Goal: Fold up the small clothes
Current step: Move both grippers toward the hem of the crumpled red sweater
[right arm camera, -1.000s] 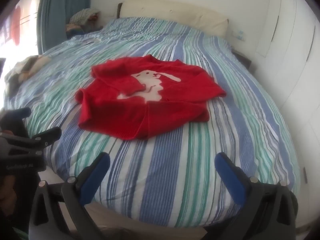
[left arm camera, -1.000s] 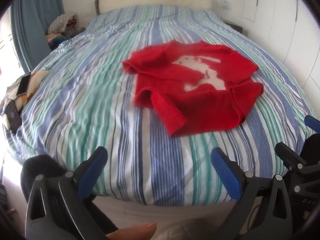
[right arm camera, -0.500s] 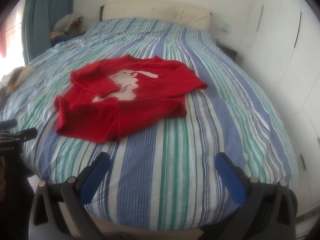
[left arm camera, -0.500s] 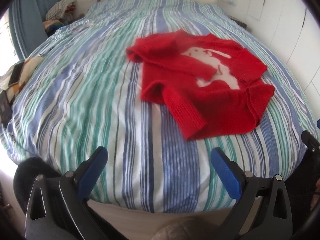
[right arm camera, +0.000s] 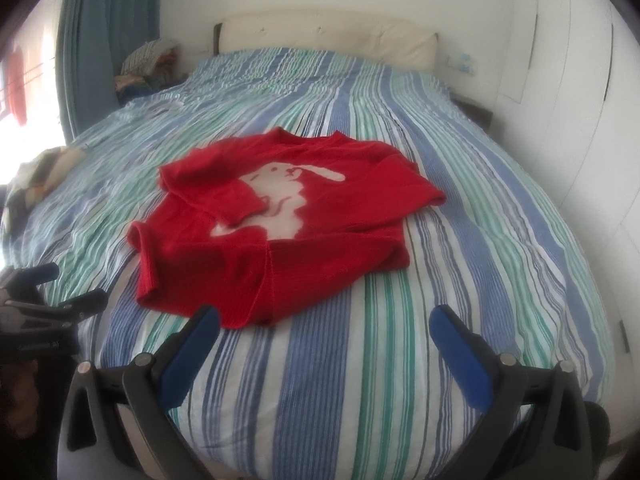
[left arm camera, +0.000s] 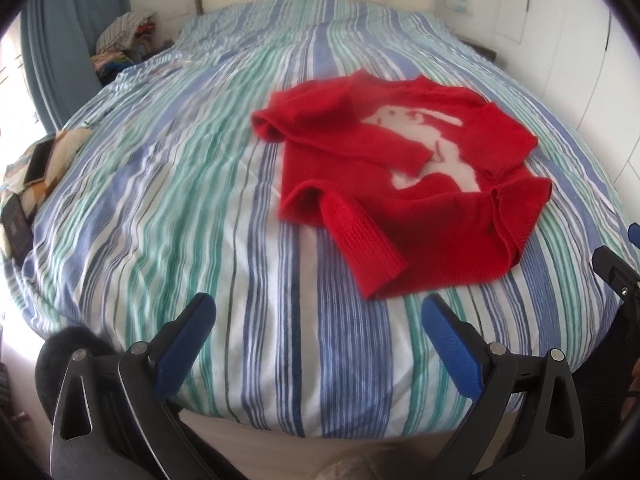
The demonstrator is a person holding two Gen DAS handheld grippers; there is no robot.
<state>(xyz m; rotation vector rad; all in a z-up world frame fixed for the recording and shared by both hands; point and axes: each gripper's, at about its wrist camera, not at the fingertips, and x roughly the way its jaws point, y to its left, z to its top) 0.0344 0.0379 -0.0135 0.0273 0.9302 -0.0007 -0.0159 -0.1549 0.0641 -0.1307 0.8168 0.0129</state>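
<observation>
A small red knitted sweater (left arm camera: 404,184) with a white rabbit on its front lies crumpled on the striped bed (left arm camera: 200,200), sleeves folded over its body. It also shows in the right wrist view (right arm camera: 288,216). My left gripper (left arm camera: 316,320) is open and empty above the bed's near edge, short of the sweater's near sleeve cuff (left arm camera: 368,256). My right gripper (right arm camera: 324,328) is open and empty, its left fingertip (right arm camera: 204,326) near the sweater's near hem. Each gripper shows at the other view's edge.
The bed has a blue, green and white striped cover (right arm camera: 440,280) and a cream headboard (right arm camera: 328,36). A pile of clothes (left arm camera: 124,36) sits at the far left by a blue curtain (left arm camera: 60,40). Phones and cloth (left arm camera: 36,168) lie at the left edge. White wardrobe doors (right arm camera: 568,80) stand on the right.
Both grippers have moved forward over the bed toward the sweater, which now looks larger and nearer. The sweater has not moved. Both grippers stay open.
</observation>
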